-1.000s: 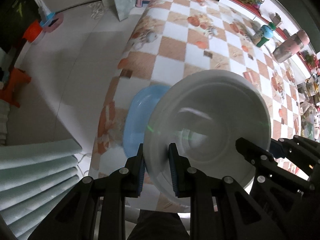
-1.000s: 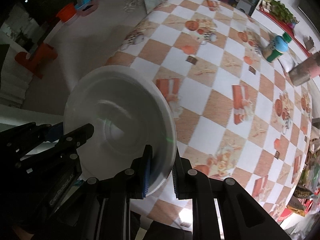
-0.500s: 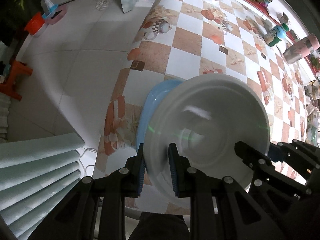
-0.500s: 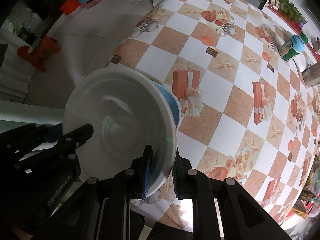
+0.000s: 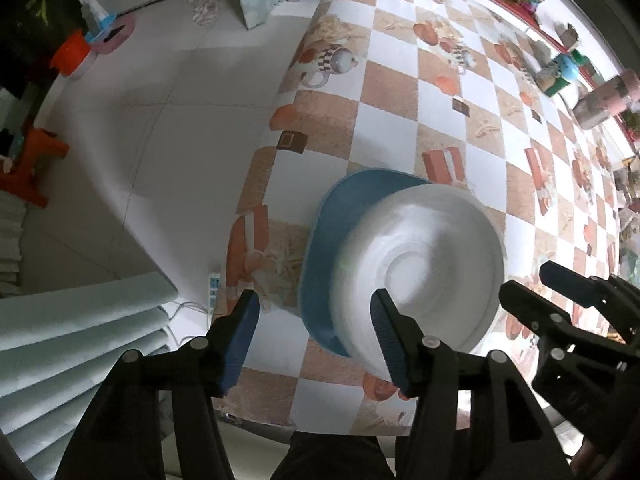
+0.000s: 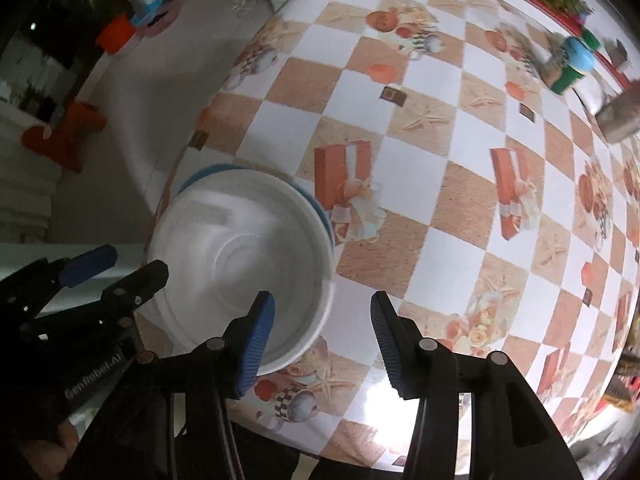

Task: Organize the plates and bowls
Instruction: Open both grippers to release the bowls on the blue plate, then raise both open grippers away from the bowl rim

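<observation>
Checkered orange-and-white tablecloth (image 5: 404, 92) spreads over the desk, printed with teapots, gift boxes and starfish. Far side, a green bottle with a blue cap (image 6: 572, 66) stands near a pink-and-grey tumbler (image 5: 606, 100). Down on the pale tiled floor (image 5: 160, 100), an orange stool (image 5: 28, 168) sits off to the left.

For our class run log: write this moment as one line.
left gripper: open | right gripper: open | white bowl: on blue plate | table: near edge

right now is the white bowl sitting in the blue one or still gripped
Sitting in it, released. The white bowl rests upright inside the blue bowl, and both the left gripper and right gripper are open with empty jaws.
</observation>
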A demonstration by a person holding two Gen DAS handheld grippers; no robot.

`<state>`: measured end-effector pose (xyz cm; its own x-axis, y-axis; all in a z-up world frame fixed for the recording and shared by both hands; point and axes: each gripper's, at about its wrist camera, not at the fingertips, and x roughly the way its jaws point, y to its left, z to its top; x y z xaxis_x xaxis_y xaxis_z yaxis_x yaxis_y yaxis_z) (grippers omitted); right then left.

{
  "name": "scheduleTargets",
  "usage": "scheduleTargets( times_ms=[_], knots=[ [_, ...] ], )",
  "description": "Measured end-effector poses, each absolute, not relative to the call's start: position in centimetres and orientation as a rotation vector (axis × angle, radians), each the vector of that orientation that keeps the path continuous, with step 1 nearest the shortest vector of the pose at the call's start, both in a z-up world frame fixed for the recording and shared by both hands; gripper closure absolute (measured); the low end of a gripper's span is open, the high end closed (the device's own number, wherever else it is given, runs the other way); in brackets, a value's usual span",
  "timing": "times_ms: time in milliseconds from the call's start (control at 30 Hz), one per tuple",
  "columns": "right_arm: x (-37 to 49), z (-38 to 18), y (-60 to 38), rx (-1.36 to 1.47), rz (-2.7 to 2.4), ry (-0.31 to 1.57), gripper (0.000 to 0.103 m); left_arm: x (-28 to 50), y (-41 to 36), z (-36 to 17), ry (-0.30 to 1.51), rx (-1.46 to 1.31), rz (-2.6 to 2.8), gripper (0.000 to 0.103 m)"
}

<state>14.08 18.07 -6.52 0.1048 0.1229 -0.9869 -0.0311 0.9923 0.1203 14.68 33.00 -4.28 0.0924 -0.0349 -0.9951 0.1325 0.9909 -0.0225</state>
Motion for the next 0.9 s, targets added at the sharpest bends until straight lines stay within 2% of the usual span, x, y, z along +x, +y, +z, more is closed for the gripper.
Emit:
scheduleTargets(
  times_ms=[733, 800, 900],
  knots=[
    [11.4, -4.5, 18.9, -0.048, 0.153, 1.456, 0.051, 12.6, 29.8, -3.0, 1.436, 0.239, -0.254, 0.042],
    [11.2, -4.5, 19.2, -0.069, 0.171, 1.463, 0.051, 12.5, 29.7, -3.0, 1.442, 0.248, -0.268, 0.040],
    [10.8, -4.4, 19.6, -0.100, 0.184, 1.470, 0.051, 12.4, 29.9, -3.1, 1.457, 0.247, -0.263, 0.024]
  ],
)
